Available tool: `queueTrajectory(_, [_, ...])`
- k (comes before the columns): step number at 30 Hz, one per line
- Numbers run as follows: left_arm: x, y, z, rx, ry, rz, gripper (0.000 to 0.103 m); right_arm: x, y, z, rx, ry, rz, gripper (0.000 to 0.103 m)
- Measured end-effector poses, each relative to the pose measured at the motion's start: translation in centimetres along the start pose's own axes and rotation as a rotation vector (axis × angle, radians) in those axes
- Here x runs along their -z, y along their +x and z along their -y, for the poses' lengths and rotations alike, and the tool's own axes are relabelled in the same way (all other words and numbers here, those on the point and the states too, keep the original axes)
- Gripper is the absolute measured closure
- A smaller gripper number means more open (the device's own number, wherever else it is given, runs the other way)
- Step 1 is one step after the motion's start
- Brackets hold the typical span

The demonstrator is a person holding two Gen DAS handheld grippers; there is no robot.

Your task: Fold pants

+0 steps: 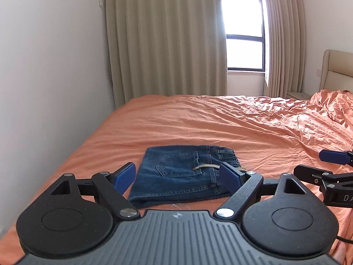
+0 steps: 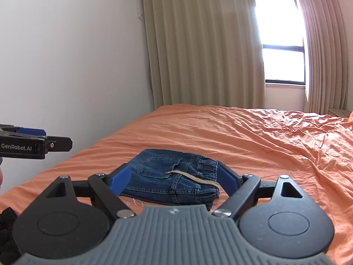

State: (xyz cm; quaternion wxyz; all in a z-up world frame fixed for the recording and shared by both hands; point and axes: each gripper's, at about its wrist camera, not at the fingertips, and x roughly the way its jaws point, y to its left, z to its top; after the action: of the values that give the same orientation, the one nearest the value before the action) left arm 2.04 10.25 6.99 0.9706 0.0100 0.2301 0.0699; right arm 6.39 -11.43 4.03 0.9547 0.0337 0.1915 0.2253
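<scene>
The blue jeans (image 1: 184, 173) lie folded compactly on the orange bedsheet (image 1: 198, 119) (tan drawstring (image 2: 194, 178) on top), both the left gripper (image 1: 177, 176) and right gripper (image 2: 171, 180) spread empty; only the left view shows the headboard (image 1: 337, 70).

Left tool (image 1: 177, 176) and right tool (image 2: 174, 180) gape (side by side).

Denim pants (image 1: 185, 172) (matt); creased cotton-like sheet (image 1: 220, 123).
</scene>
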Motion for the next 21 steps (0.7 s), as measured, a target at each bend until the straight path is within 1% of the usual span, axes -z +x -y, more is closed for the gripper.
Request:
queueTrajectory(3, [1.9,2.0,0.3,-0.030,-0.015,-0.041,0.003,1.4,1.0,0.0,0.031,0.005,-0.020,0.022])
queueTrajectory(6, [3.7,3.8,0.7,-0.068,-0.010,-0.105,0.003,2.6,2.6,-0.2,0.042,-0.008,-0.057,0.022])
queueTrajectory(10, [5.7,4.9,0.7,-0.063,-0.028,-0.164,0.003,3.7,4.3,-0.2,0.045,0.007,-0.118,0.022])
queueTrajectory(15, [6.8,5.3,0.5,-0.065,-0.029,-0.189,0.003,4.5,6.6,0.2,0.058,0.044,-0.207,0.022])
queueTrajectory(21, [7.1,5.8,0.4,-0.072,-0.036,-0.208,0.003,5.2,7.2,0.4,0.086,0.063,-0.238,0.022])
